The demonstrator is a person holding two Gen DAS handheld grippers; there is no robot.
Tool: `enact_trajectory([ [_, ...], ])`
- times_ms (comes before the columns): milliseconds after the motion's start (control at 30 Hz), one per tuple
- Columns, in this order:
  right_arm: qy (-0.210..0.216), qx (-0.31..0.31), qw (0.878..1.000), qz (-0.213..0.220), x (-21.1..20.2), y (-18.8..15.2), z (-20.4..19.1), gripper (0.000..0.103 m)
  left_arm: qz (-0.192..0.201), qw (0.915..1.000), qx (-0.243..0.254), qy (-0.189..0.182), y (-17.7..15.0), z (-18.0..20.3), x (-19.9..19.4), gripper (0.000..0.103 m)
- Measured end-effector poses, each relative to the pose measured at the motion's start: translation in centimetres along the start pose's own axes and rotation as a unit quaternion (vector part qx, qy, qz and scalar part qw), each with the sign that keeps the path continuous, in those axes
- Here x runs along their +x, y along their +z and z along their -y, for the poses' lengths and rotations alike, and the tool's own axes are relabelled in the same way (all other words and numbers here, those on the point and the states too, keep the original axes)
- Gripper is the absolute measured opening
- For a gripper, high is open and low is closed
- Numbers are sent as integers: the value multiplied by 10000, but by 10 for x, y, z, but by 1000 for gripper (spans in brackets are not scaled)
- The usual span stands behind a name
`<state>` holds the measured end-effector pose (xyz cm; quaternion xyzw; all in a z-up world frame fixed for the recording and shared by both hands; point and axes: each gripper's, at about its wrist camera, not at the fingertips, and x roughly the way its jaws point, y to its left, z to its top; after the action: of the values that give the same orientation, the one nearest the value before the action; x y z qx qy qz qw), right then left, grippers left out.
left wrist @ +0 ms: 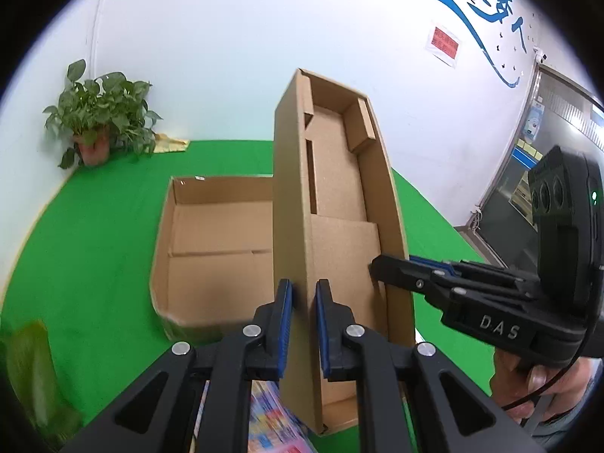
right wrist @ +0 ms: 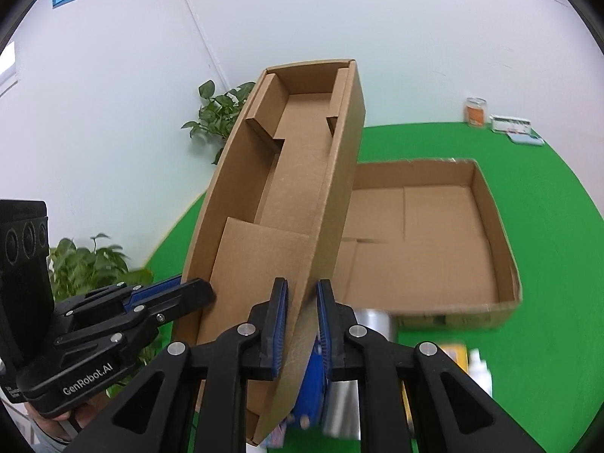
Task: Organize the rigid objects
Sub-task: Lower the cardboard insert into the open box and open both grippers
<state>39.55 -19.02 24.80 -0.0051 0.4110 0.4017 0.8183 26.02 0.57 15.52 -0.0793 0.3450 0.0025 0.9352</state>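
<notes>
A long brown cardboard box lid (left wrist: pixel 339 196) is held up off the green table, its open inside facing the cameras; it also shows in the right wrist view (right wrist: pixel 287 188). My left gripper (left wrist: pixel 304 324) is shut on its left side wall. My right gripper (right wrist: pixel 302 324) is shut on its right side wall and shows in the left wrist view (left wrist: pixel 381 268). The left gripper shows at lower left of the right wrist view (right wrist: pixel 196 290). An open, empty cardboard box (left wrist: pixel 215 234) lies on the table behind the lid, also in the right wrist view (right wrist: pixel 434 234).
A potted plant (left wrist: pixel 98 117) stands in the table's far corner by the white wall. An orange jar (right wrist: pixel 475 111) and small flat packs (right wrist: pixel 511 124) sit at the far right. Colourful packages (left wrist: pixel 264 419) and a bottle (right wrist: pixel 477 370) lie below the lid.
</notes>
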Motion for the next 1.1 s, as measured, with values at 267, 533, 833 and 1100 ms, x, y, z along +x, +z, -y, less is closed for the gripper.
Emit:
enact_trajectory([
  [267,200,13,9986,-480,74,76,-6,14,-82,9989,-163,423,37,-38,33,11],
  [533,409,284,9909,-1254,186,108,3,14,-617,9941,-624,636,50,-92,86,10],
  [833,517,521,9775,-1977,303,102,15,13,-1269,9839,-893,885,39,-144,146,9],
  [1100,541,922,9680,-2271,352,79,6,15,-1409,9798,-797,1176,33,-152,155,11],
])
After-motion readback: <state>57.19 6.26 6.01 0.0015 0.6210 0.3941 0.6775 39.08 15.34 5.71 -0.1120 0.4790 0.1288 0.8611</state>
